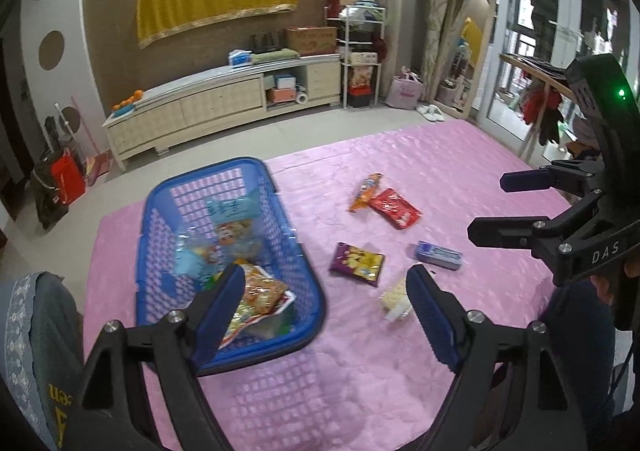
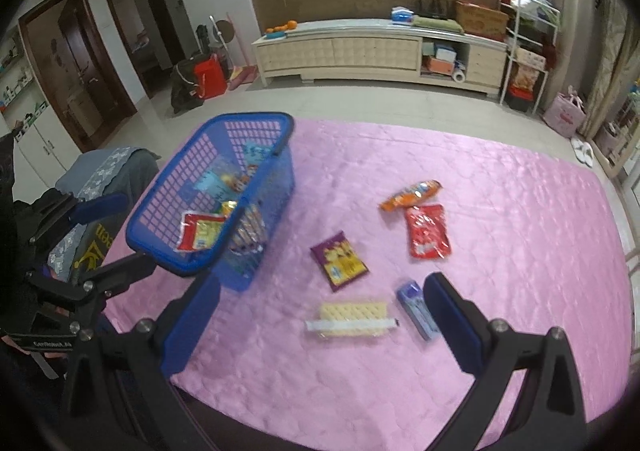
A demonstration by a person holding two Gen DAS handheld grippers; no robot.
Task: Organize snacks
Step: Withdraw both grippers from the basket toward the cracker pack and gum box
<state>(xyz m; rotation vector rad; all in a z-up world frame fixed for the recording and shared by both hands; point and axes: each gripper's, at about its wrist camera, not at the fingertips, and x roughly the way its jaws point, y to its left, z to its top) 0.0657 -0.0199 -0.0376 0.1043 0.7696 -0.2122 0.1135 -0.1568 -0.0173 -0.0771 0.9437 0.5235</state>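
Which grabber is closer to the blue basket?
Left. The left gripper hangs open over the blue basket, at its near end. The right gripper is open too, off to the side over the loose snacks.

The white letters "DAS" are showing on the black plastic body of the right gripper [image 1: 486, 207], at the right edge of the left wrist view, well to the right of the blue perforated plastic basket [image 1: 308, 279]. Small white lettering is sitting on the black band of the left gripper [image 2: 100, 235], left of that basket in the right wrist view, too blurred to read surely. Print on the snack packets, beside and inside the basket, is staying illegible.
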